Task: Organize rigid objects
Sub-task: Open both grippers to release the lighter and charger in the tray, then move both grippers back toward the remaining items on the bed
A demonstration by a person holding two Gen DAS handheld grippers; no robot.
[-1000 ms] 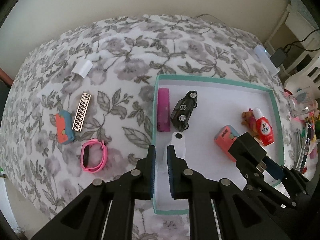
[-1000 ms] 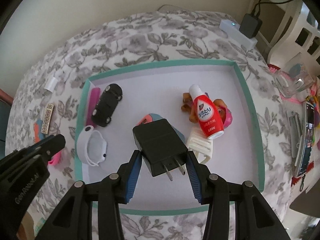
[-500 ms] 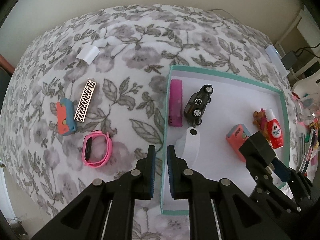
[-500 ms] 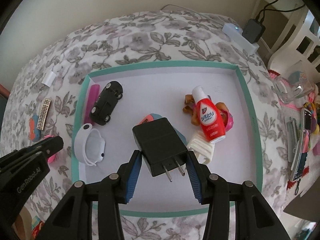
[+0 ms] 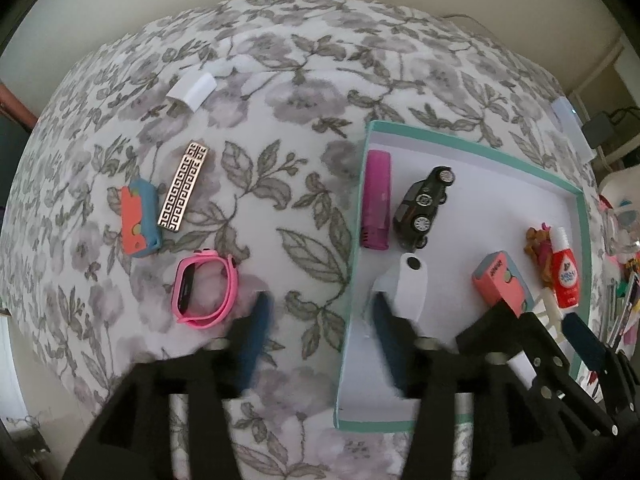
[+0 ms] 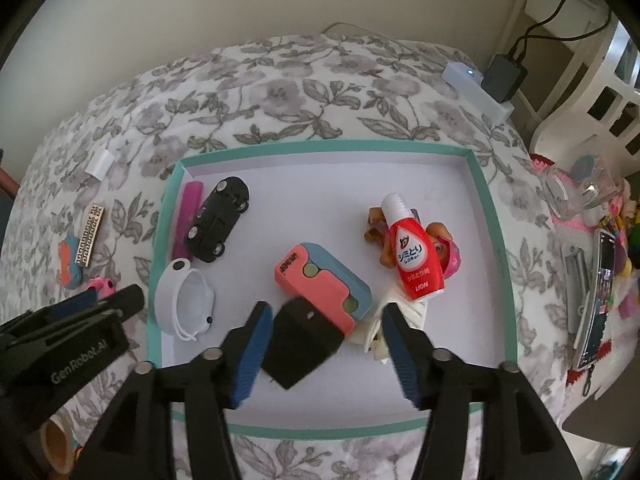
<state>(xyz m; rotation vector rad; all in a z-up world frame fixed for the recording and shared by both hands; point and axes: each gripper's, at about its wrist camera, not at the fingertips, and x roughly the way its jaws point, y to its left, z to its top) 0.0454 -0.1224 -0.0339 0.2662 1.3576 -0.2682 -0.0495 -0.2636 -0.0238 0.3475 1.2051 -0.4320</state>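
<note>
Teal-rimmed and white inside, the box (image 5: 576, 216) lies on the floral cloth (image 5: 280, 80) of the counter in the left wrist view. The left tongs (image 5: 320, 316) have just been opening and now stand apart, one pad over the cloth and the other inside the box's left wall, with nothing pressed between them. A white band (image 5: 412, 288) lies beside the inner pad. Out on the cloth lie a pink watch (image 5: 204, 292), a gold patterned bar (image 5: 183, 190) and an orange-blue case (image 5: 138, 220). A magenta stick (image 5: 376, 200) and a black toy car (image 5: 424, 204) lie in the box.

In the right wrist view the right tongs (image 6: 324, 328) have also just been opening. The black charger (image 6: 300, 340) sits between the pads with gaps on either side, unclamped, tilted against a coral-blue case (image 6: 320, 284). A red bottle (image 6: 416, 260) lies across a toy figure (image 6: 444, 252) nearby.
</note>
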